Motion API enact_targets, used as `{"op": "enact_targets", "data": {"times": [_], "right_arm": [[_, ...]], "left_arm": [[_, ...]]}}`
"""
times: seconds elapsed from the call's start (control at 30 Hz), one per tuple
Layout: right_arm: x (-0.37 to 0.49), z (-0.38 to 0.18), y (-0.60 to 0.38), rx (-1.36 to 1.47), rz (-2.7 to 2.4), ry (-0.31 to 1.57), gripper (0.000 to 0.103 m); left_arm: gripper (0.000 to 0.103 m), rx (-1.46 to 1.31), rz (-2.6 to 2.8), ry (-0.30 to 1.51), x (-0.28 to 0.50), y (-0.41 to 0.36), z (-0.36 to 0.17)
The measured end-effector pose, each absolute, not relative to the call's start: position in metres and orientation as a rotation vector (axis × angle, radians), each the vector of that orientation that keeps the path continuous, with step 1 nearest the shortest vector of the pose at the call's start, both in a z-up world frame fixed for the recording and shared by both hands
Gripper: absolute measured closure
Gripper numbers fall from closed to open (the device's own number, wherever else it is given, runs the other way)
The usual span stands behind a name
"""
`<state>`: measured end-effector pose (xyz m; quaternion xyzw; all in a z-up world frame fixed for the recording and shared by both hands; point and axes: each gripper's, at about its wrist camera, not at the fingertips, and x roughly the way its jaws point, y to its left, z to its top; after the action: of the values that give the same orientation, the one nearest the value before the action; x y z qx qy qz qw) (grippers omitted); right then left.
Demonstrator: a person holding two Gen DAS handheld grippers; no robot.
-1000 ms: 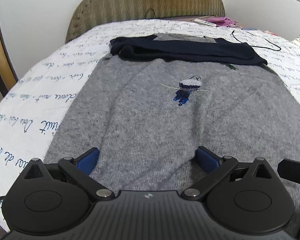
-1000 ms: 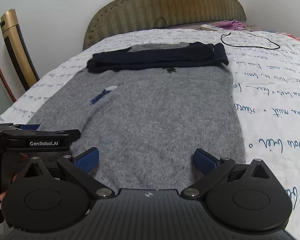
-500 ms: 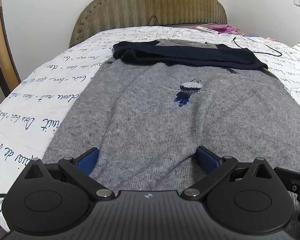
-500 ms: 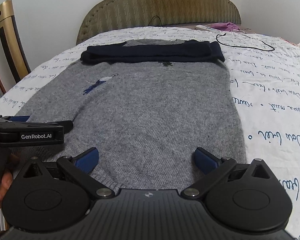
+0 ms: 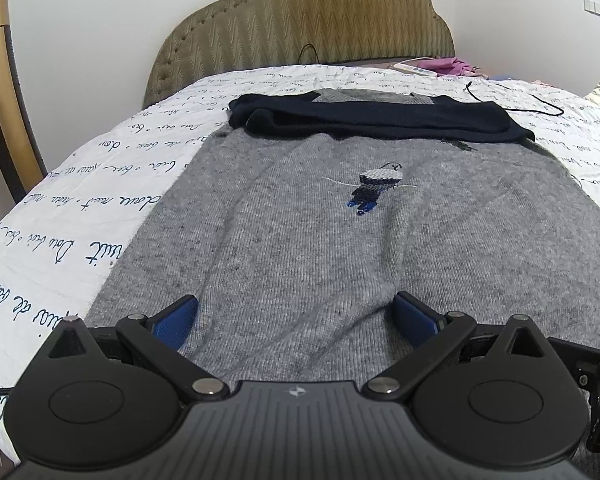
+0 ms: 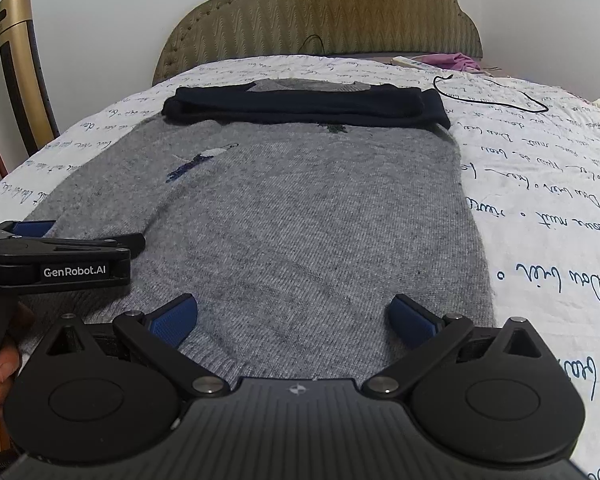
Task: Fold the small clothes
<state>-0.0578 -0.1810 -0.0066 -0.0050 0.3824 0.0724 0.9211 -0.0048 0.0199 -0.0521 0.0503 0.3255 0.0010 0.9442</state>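
Bed (image 5: 100,184) is carrying the gray sweater (image 5: 340,248), lying flat with dark sleeves (image 5: 380,120) already folded across the top. Left tongs (image 5: 296,320) and right tongs (image 6: 292,318) are hovering wide open over the hem, gripping nothing; bottom fold is looking pending.

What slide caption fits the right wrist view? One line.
Open right gripper over grey sweater's hem, navy sleeves folded across its chest.

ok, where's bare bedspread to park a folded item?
Free: white script-printed bedspread left of the grey knit sweater, and right of it below the black cable. Crowded: centre, and the pink cloth by the headboard.
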Motion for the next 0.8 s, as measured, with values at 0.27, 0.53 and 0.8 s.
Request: {"op": "enact_targets", "data": {"times": [0.27, 0.53, 0.8], "right_arm": [[-0.0584, -0.0068, -0.1802, -0.01, 0.148, 0.783, 0.0], [-0.0578, -0.0063, -0.1829, 0.015, 0.15, 0.781, 0.0], [-0.059, -0.0064, -0.1788, -0.032, 0.162, 0.79, 0.0]], "left_arm": [[0.0, 0.096, 0.002, 0.656, -0.0063, 0.0207, -0.0531], [0.0, 0.091, -0.005, 0.655, -0.0069, 0.0221, -0.0528], [0.0, 0.102, -0.006, 0.65, -0.0088, 0.021, -0.0528]]}}
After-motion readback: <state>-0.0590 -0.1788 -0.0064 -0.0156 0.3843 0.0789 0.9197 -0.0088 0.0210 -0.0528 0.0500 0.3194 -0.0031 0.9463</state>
